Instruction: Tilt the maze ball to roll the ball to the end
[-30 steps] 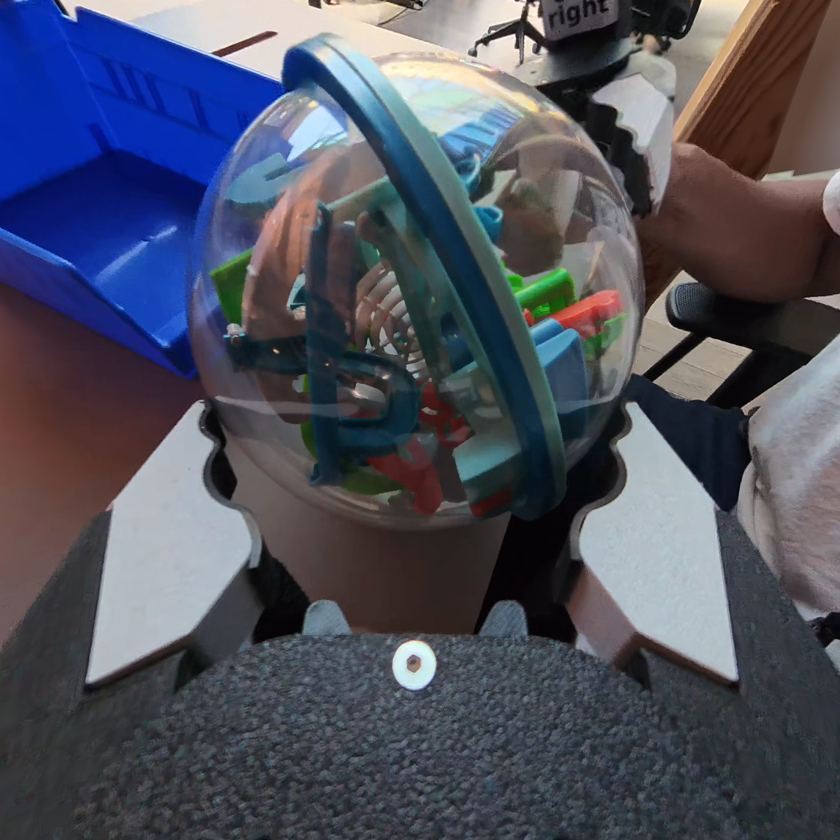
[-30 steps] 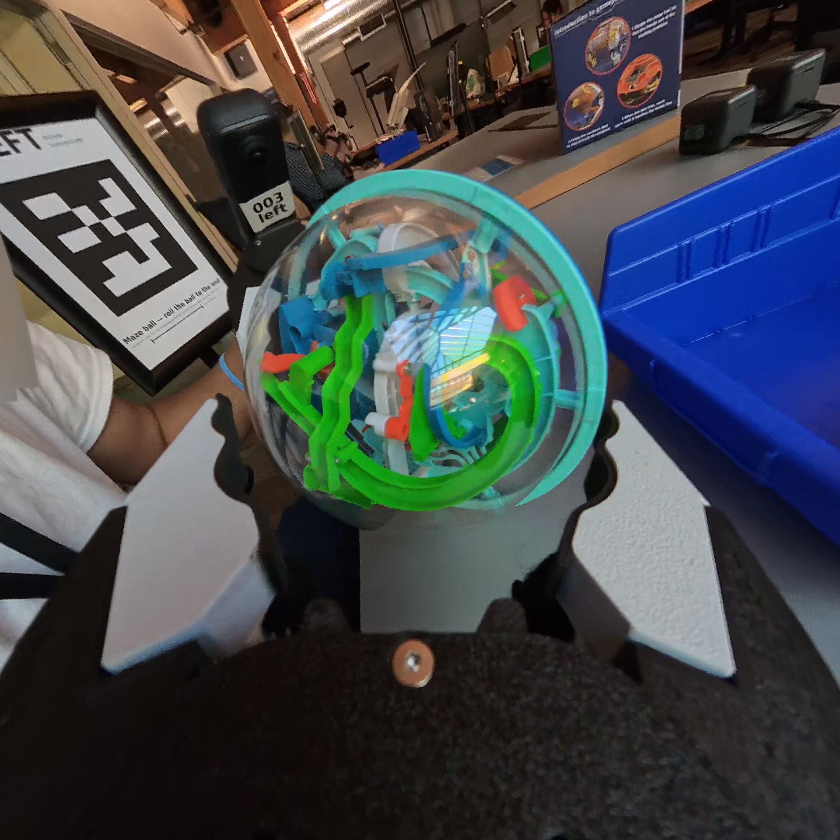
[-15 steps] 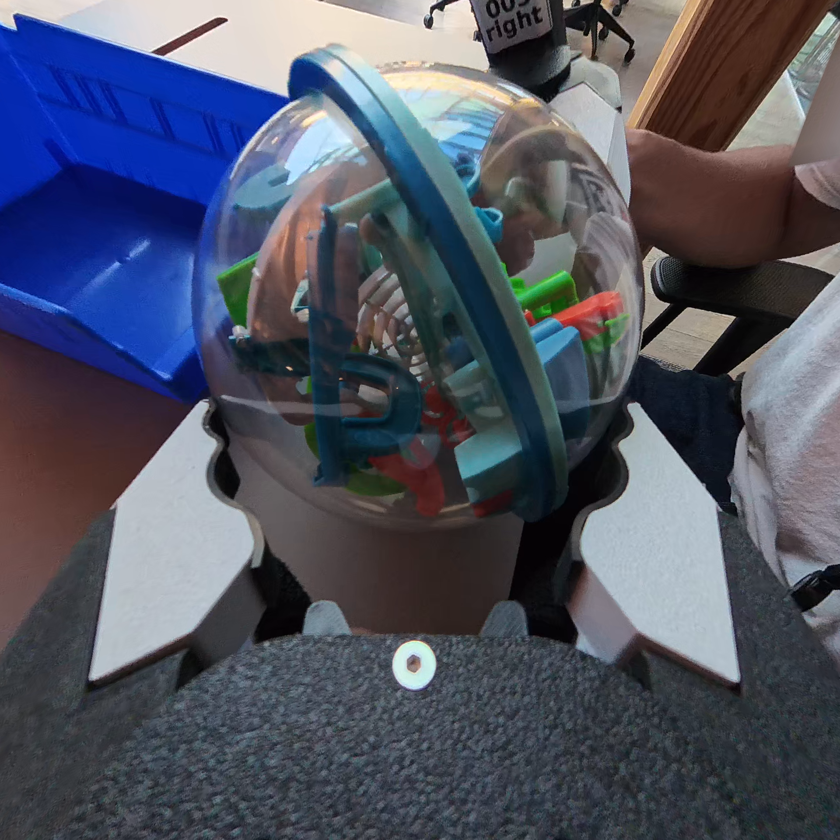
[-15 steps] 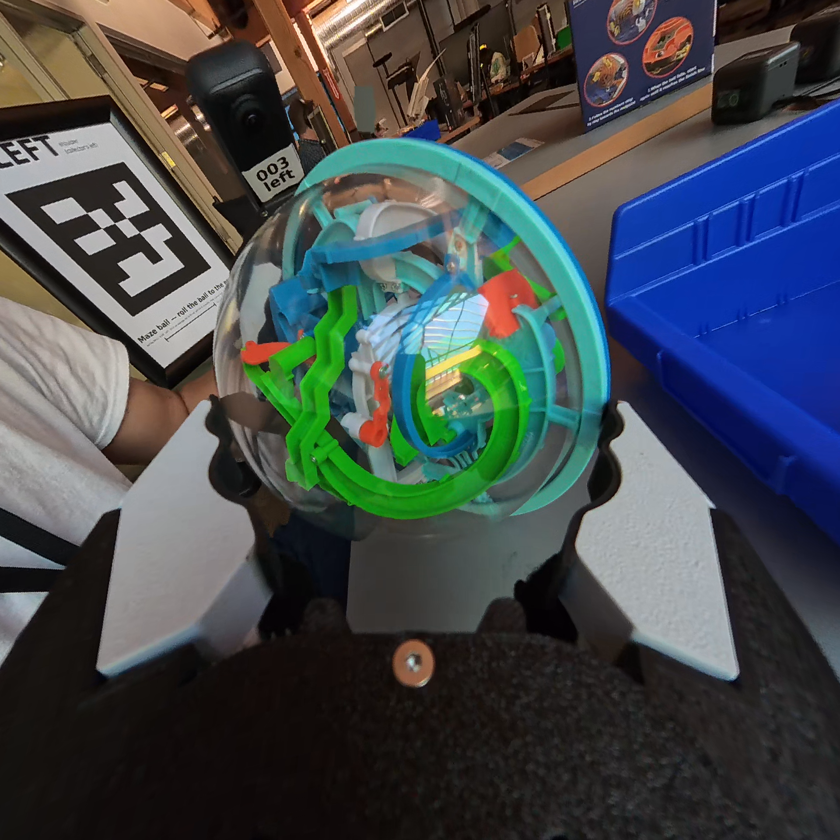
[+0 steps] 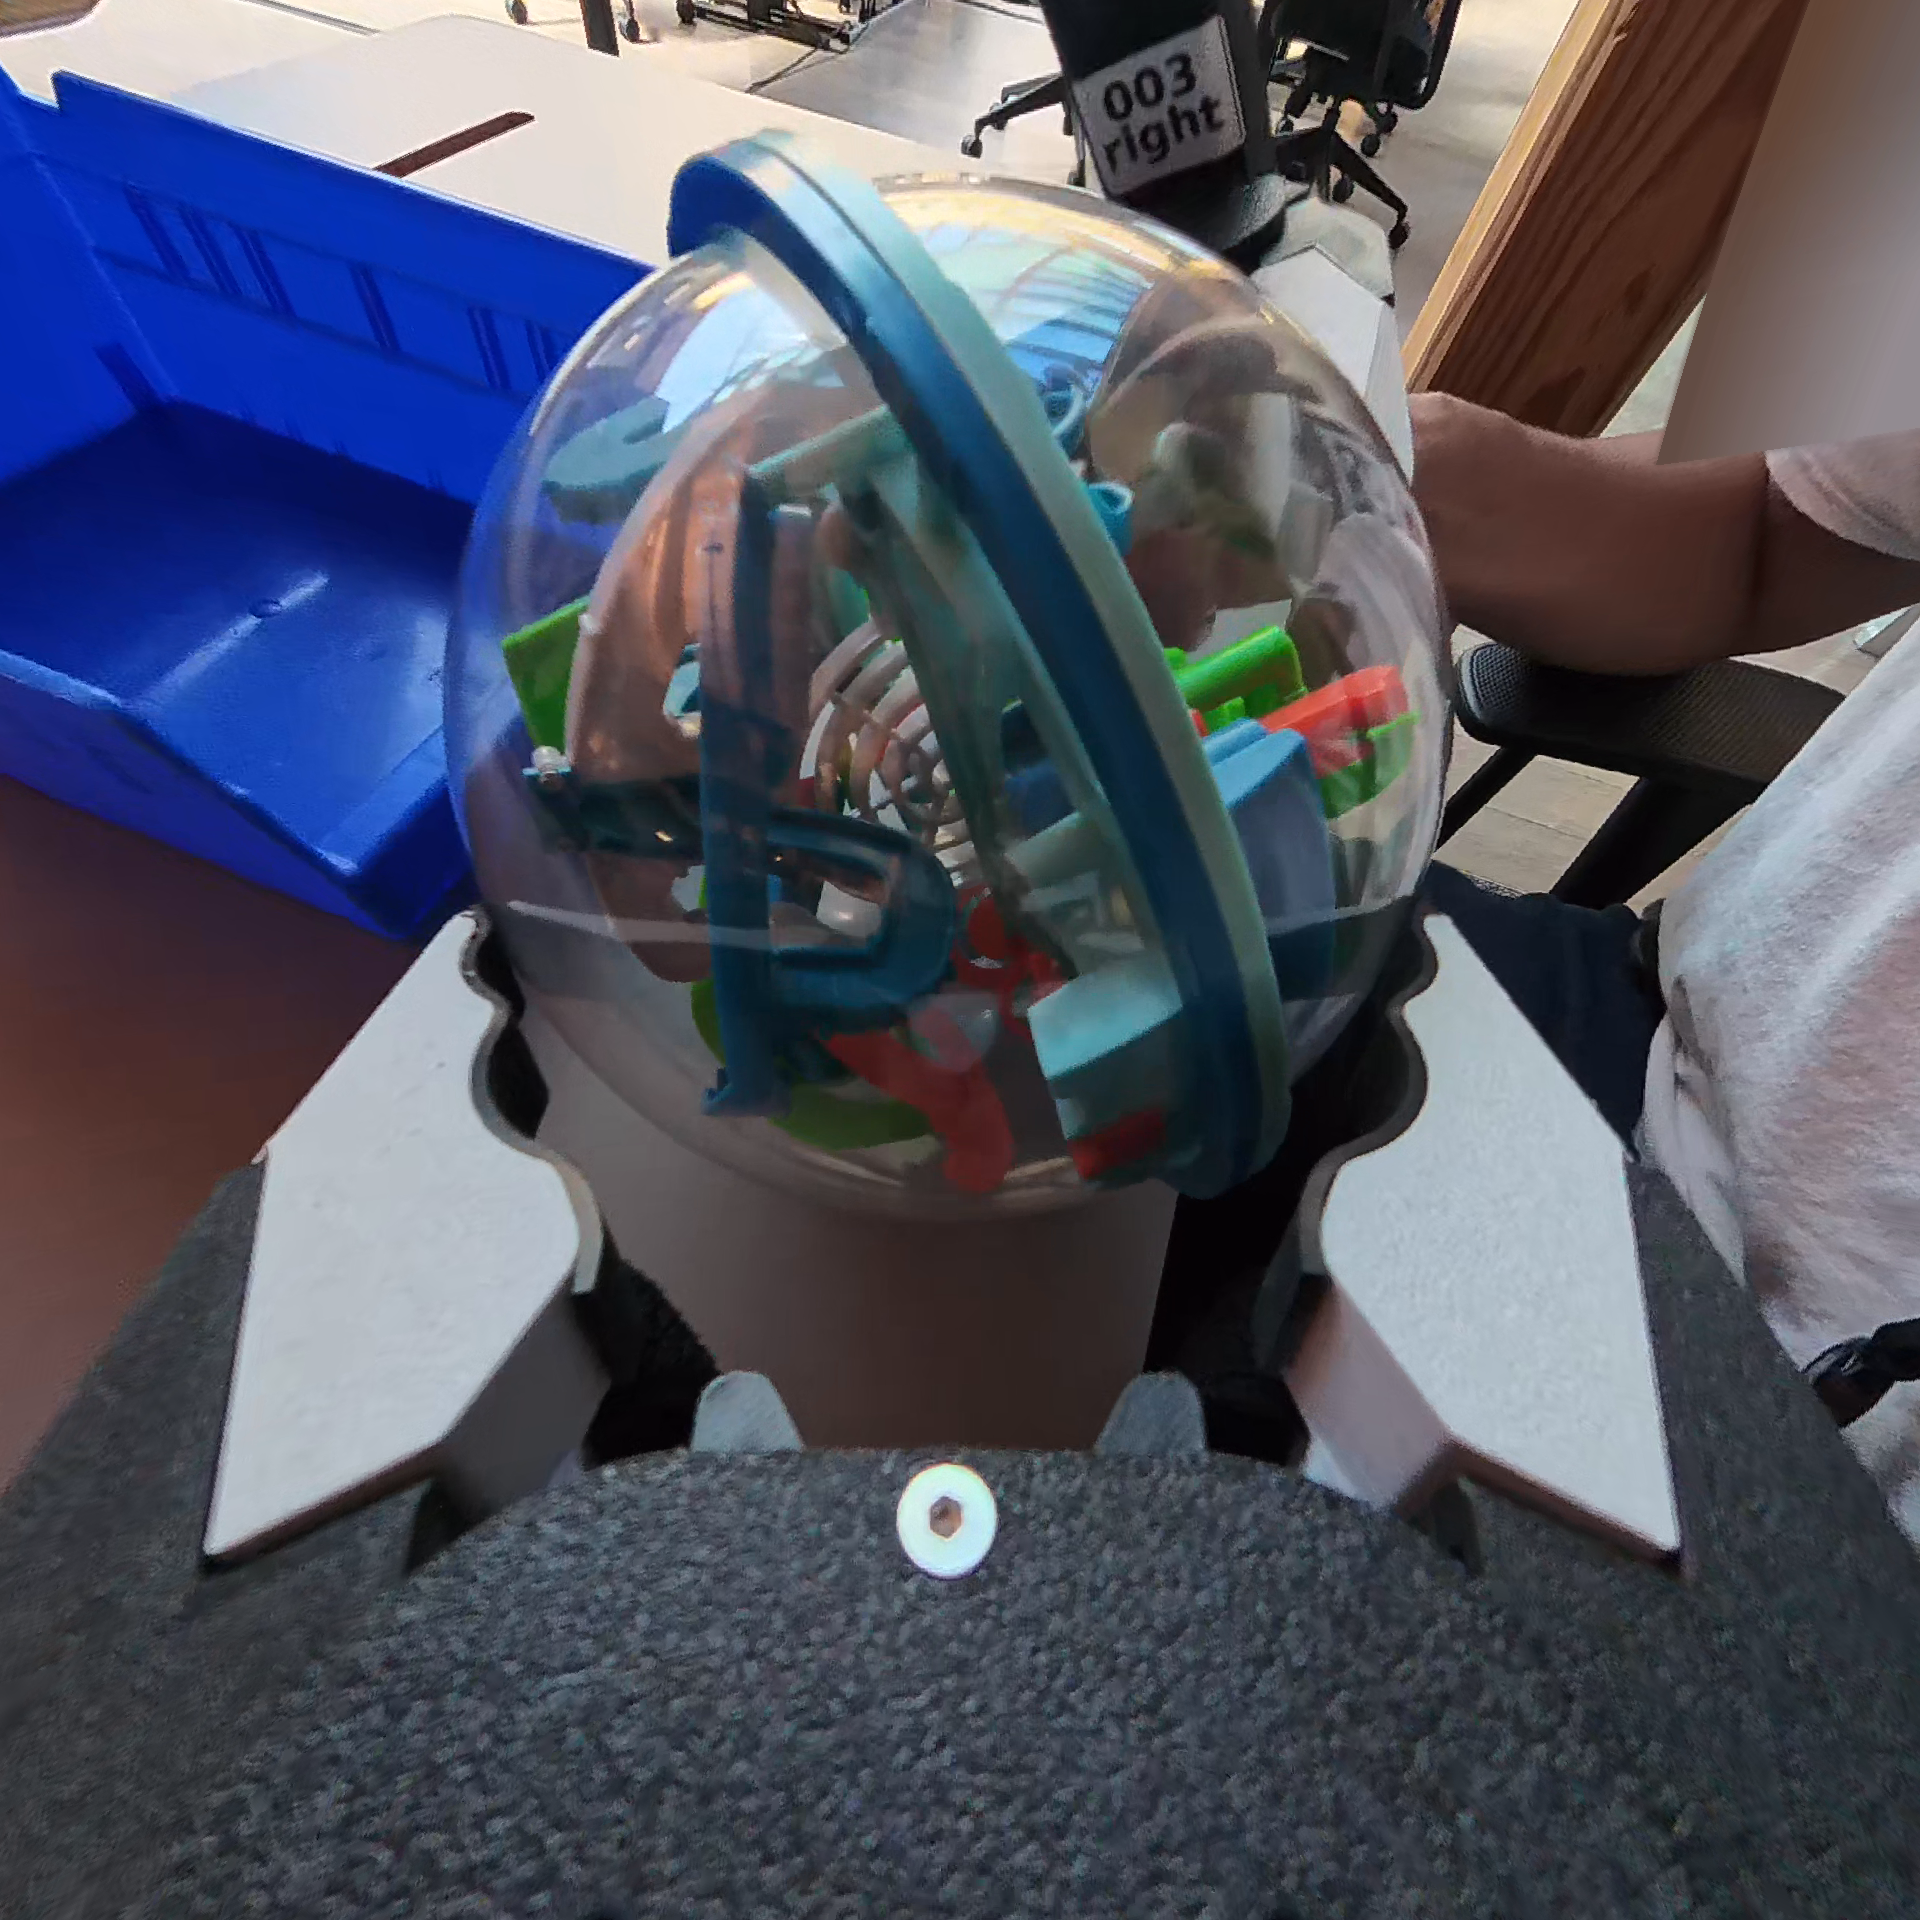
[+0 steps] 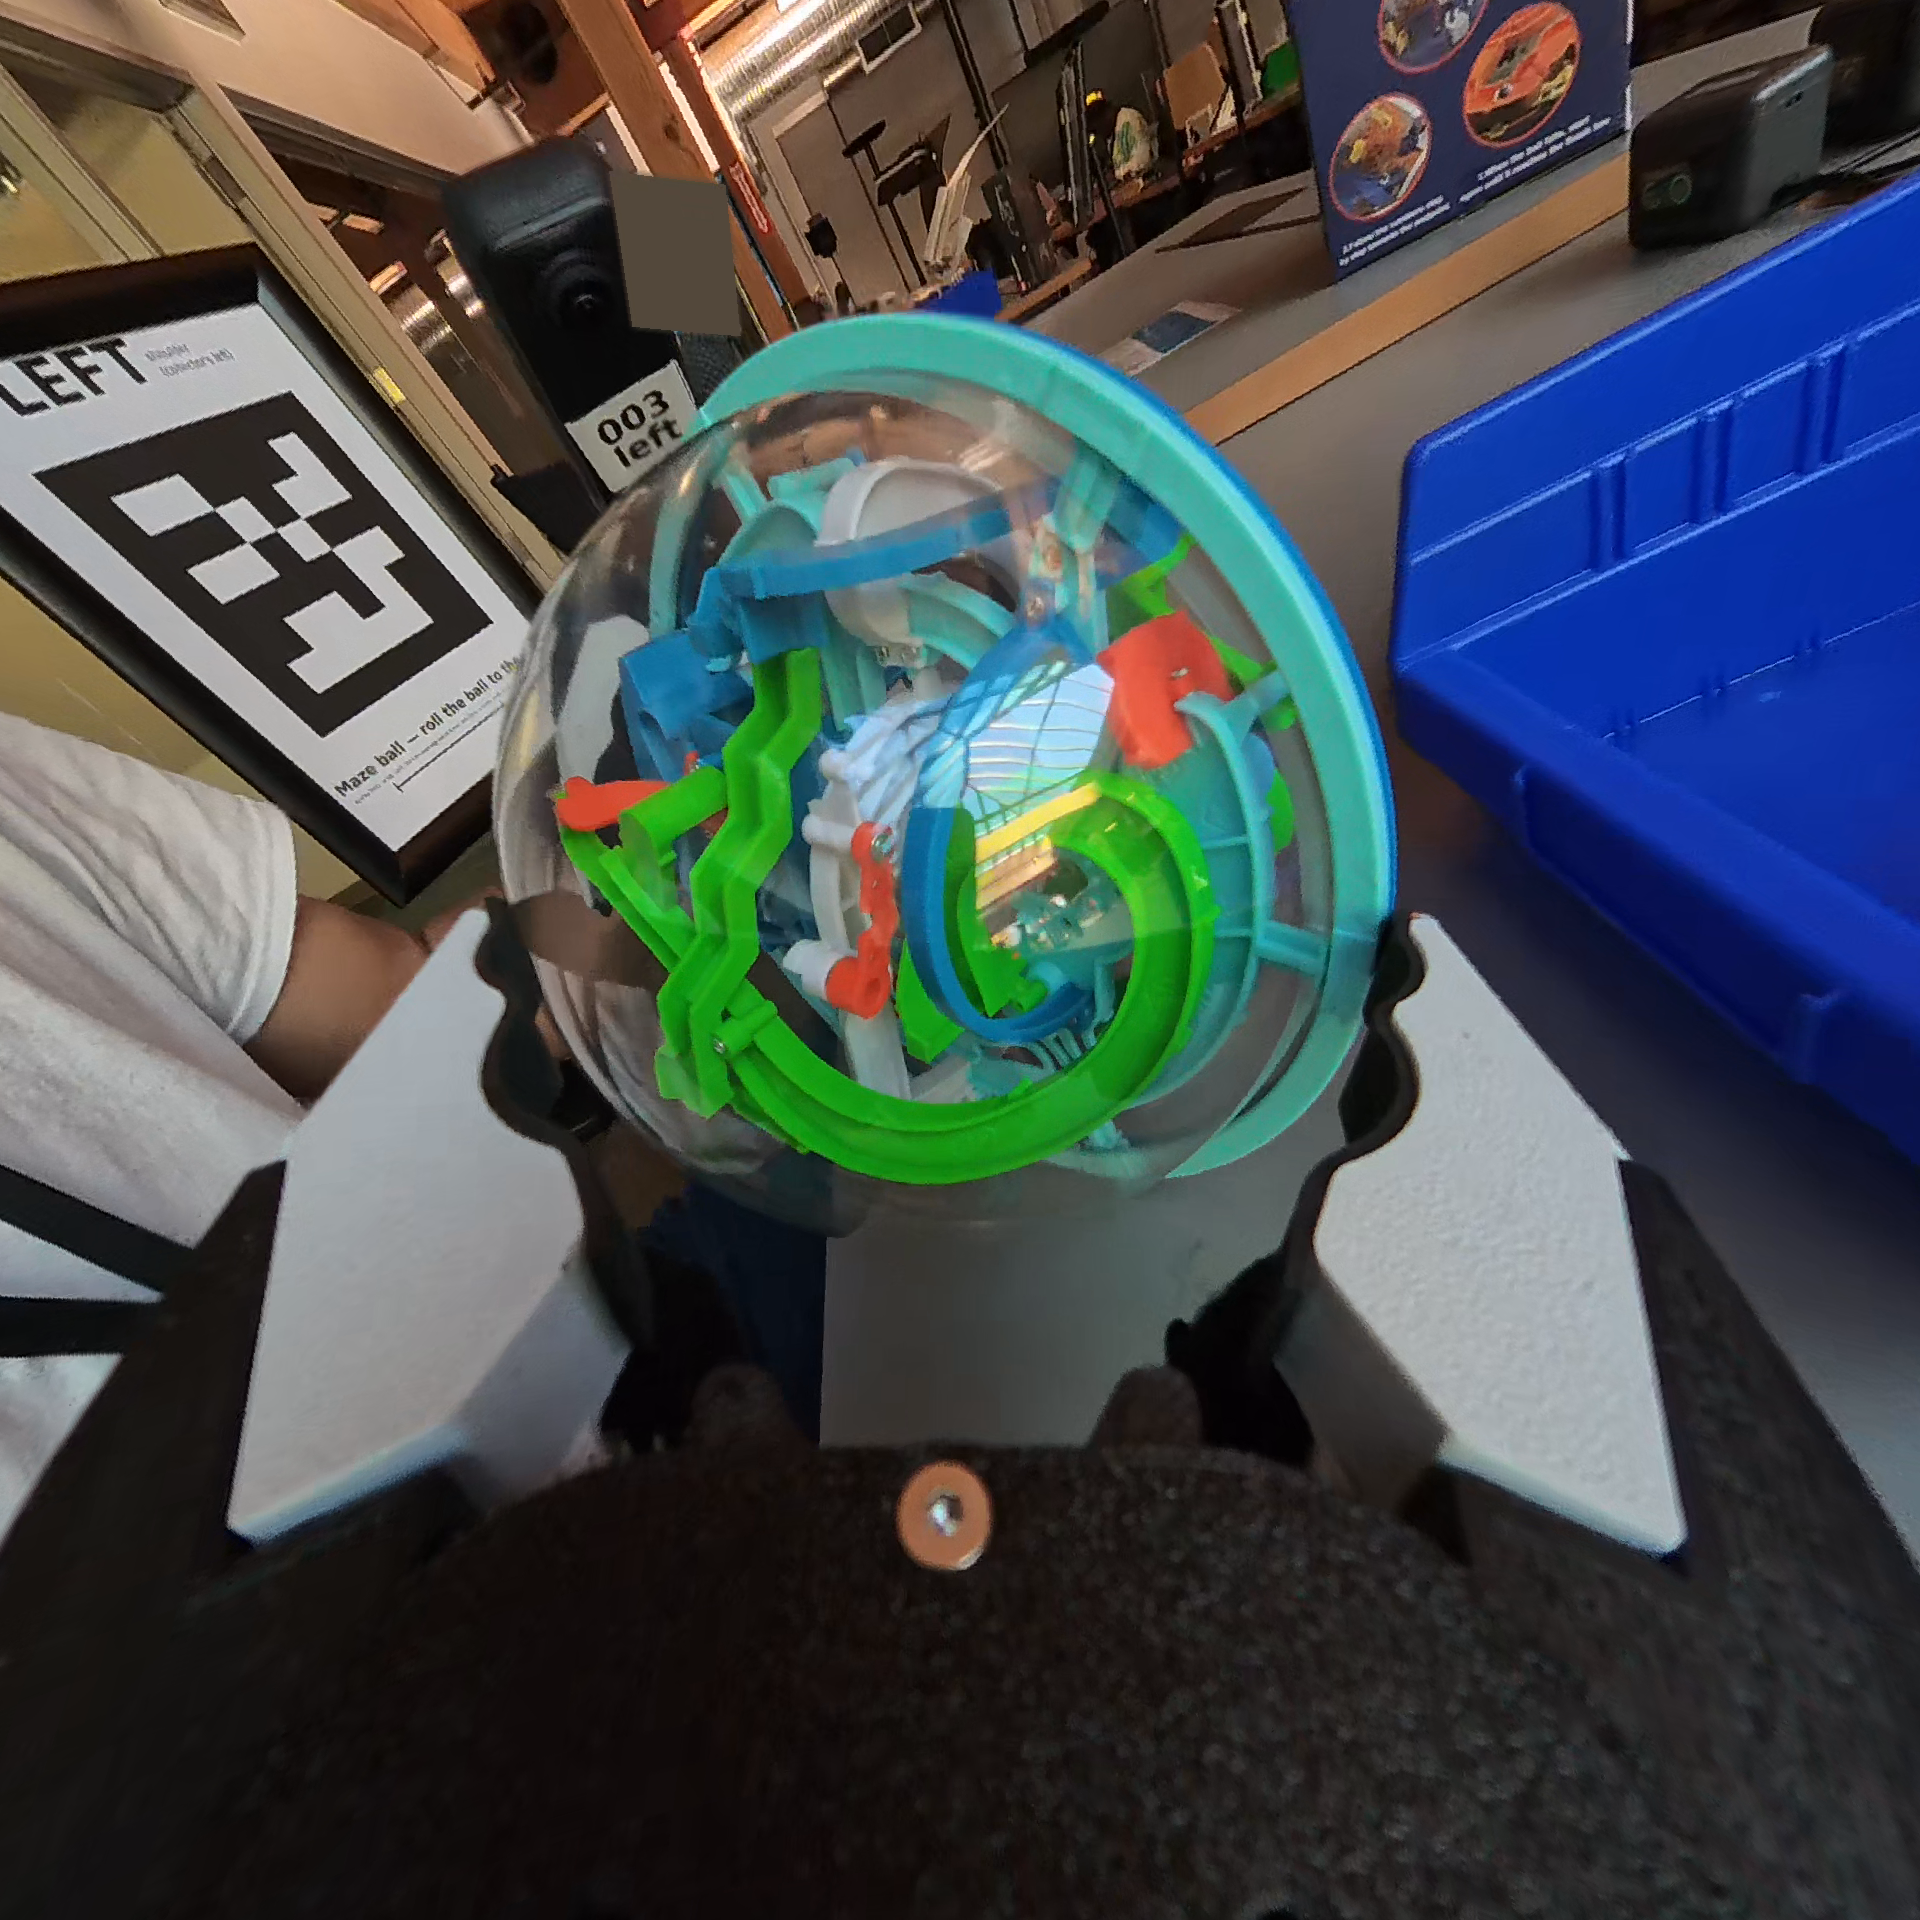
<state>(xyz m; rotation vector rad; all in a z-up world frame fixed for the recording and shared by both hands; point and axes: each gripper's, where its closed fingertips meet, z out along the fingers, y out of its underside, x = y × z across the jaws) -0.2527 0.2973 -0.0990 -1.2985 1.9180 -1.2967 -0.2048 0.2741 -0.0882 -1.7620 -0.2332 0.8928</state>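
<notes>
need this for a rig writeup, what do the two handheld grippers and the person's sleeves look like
Left gripper: flat white angular fingers with wavy black inner pads, grey speckled foam-like body, a silver washer at its centre. Right gripper: same white fingers and black scalloped pads, but a black body with a copper-toned screw. Each carries a black camera with a white label. The person wears white short sleeves.

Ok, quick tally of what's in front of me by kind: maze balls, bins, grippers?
Maze ball: 1, clamped between both grippers' jaws
Blue bin: 1
Grippers: 2, left gripper and right gripper
Total: 4
</notes>
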